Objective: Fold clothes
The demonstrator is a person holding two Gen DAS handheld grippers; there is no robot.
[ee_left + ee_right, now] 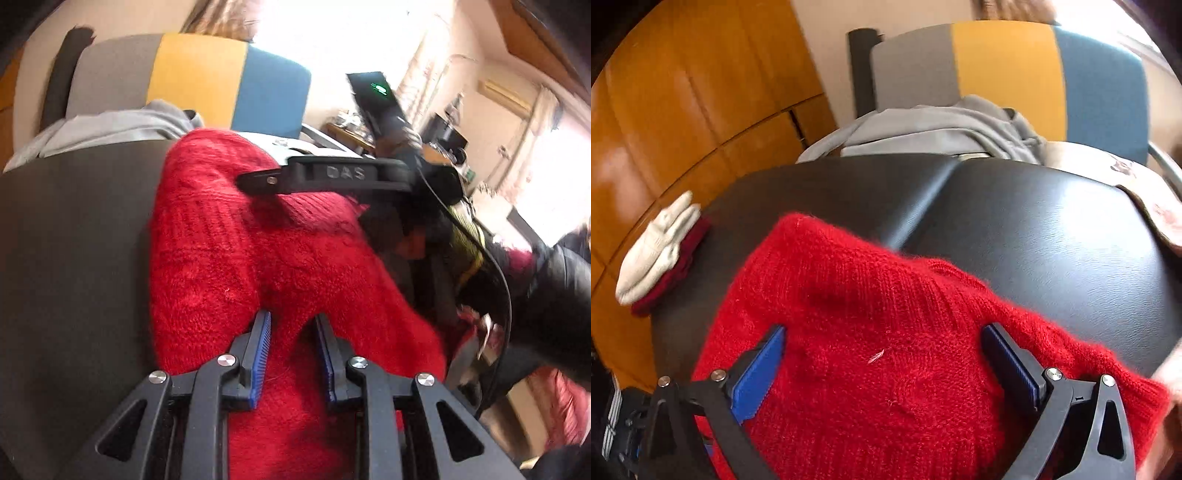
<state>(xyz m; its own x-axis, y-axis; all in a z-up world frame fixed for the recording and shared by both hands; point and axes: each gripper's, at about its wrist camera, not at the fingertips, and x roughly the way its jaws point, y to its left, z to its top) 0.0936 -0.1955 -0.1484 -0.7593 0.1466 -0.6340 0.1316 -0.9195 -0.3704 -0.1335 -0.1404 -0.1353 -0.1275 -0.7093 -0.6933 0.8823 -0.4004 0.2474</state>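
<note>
Sweater (871,332), red, is lying bunched on the black worktop (1034,229); I am pinching a fold with my left tongs (293,325) while my right tongs (882,339) are spreading wide over it.

Lived-in home room, wooden wardrobe (683,110), striped chair (1008,62), wall air conditioner (504,96), curtained window (554,147)

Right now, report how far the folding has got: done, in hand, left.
Done: a small folded stack, white piece on a dark red one, sits at the black surface's edge. In hand: the red sweater lies bunched, not flat; the left gripper pinches a fold of it, the right gripper is open over it. Left: finishing the sweater, then the crumpled grey garment behind.
</note>
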